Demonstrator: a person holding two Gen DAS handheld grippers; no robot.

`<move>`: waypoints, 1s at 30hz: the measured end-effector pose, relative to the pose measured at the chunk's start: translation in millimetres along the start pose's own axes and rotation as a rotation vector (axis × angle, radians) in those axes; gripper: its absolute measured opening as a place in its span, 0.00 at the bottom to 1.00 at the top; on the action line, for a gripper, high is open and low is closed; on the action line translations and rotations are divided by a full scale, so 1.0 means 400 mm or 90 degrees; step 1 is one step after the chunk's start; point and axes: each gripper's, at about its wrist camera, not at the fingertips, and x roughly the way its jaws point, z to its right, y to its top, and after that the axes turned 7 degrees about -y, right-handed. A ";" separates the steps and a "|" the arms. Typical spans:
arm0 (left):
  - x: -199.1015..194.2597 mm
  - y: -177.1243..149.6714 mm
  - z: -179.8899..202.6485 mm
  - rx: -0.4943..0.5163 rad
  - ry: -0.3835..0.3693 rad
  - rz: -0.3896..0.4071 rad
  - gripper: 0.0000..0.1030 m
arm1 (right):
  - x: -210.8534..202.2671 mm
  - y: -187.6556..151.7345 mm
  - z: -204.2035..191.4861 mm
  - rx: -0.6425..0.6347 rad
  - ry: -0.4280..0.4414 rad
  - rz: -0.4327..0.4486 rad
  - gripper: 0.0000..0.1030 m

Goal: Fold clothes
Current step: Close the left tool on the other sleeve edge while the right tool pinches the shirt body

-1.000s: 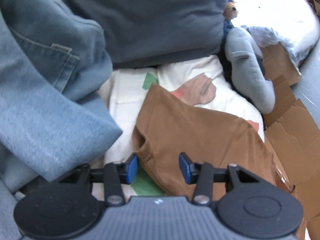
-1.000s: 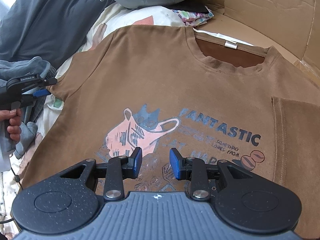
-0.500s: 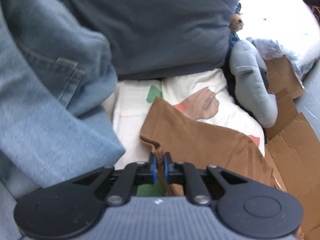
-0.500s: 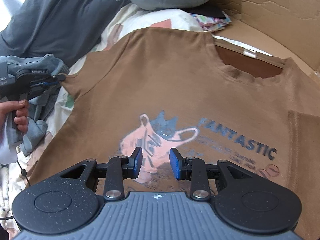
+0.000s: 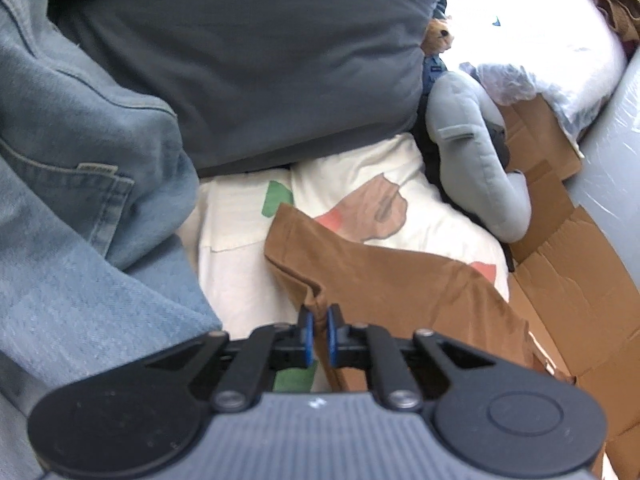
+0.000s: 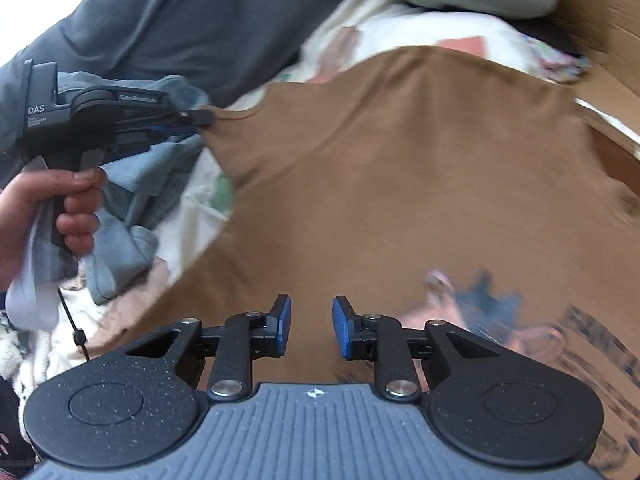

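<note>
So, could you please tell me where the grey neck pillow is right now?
In the left wrist view the grey neck pillow lies upper right, between the dark grey cushion and the brown cardboard.

bed: white sheet [image 5: 240,240] with green, pink and brown shapes | 12 o'clock: big dark grey pillow [image 5: 248,60] | 2 o'clock: soft grey neck pillow [image 5: 476,152] | 3 o'clock: flat brown cardboard [image 5: 580,280] | 1 o'clock: bright white light on the bedding [image 5: 532,20]
</note>
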 end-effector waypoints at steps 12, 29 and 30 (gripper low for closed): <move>-0.010 -0.001 -0.004 0.008 -0.019 -0.008 0.07 | 0.124 0.078 -0.051 0.097 0.063 -0.013 0.08; -0.037 -0.005 0.016 0.024 -0.078 -0.022 0.06 | 0.255 0.109 -0.056 0.205 0.108 -0.049 0.00; -0.038 -0.007 0.025 0.035 -0.081 -0.025 0.06 | 0.260 0.106 -0.053 0.215 0.109 -0.050 0.00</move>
